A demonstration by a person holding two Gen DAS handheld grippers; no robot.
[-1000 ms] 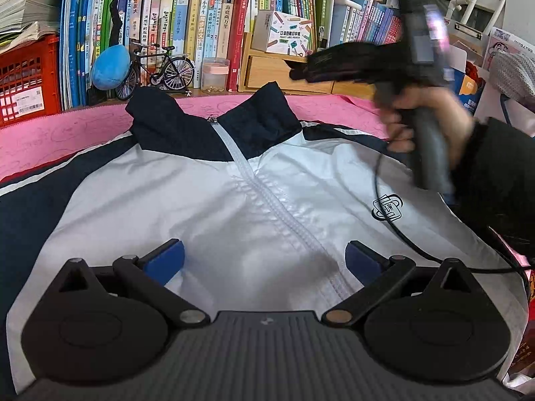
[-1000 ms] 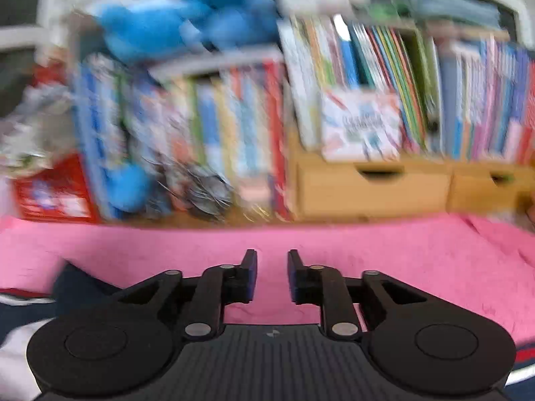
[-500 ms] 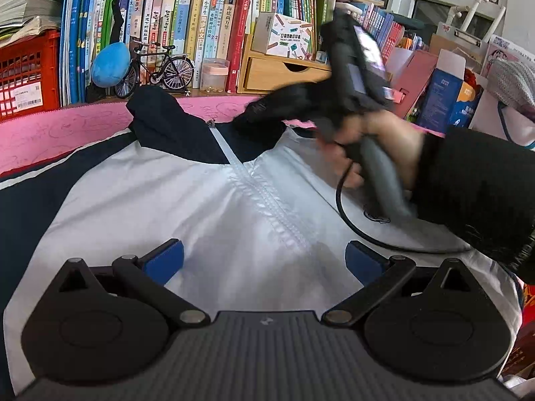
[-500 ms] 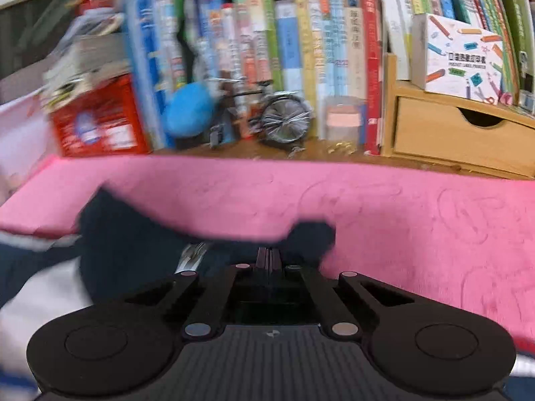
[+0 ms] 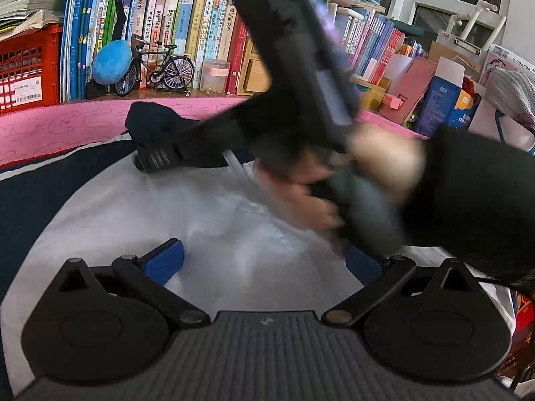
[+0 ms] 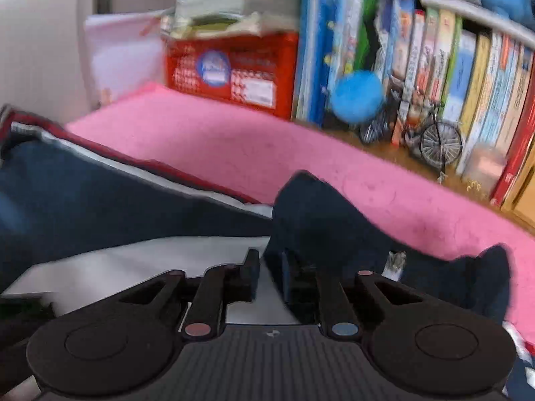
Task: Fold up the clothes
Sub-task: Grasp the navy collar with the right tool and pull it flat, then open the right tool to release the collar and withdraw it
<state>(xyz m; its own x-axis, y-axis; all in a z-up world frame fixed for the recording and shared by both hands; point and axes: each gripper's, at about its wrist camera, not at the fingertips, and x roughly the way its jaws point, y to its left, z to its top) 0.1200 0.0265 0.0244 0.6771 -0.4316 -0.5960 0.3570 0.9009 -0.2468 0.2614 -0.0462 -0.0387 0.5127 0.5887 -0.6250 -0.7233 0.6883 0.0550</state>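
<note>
A white and navy zip jacket (image 5: 140, 207) lies front up on the pink mat (image 5: 60, 127). My left gripper (image 5: 264, 260) is open and empty, hovering over the white chest panel. My right gripper (image 6: 272, 272) shows in the left wrist view (image 5: 147, 162) as a blurred black tool at the navy collar (image 6: 321, 214). In its own view its jaws stand a narrow gap apart with the collar's edge between them. The navy sleeve (image 6: 67, 200) lies to the left.
A shelf of books (image 5: 187, 26) runs along the mat's far edge, with a model bicycle (image 5: 157, 70), a blue ball (image 5: 112, 61), a small jar (image 5: 215, 75) and a red crate (image 5: 23, 70). Boxes (image 5: 444, 100) stand at the right.
My right gripper has swung left and down across the jacket to the left side of the collar and its jaws have parted slightly. My left gripper has stayed in place.
</note>
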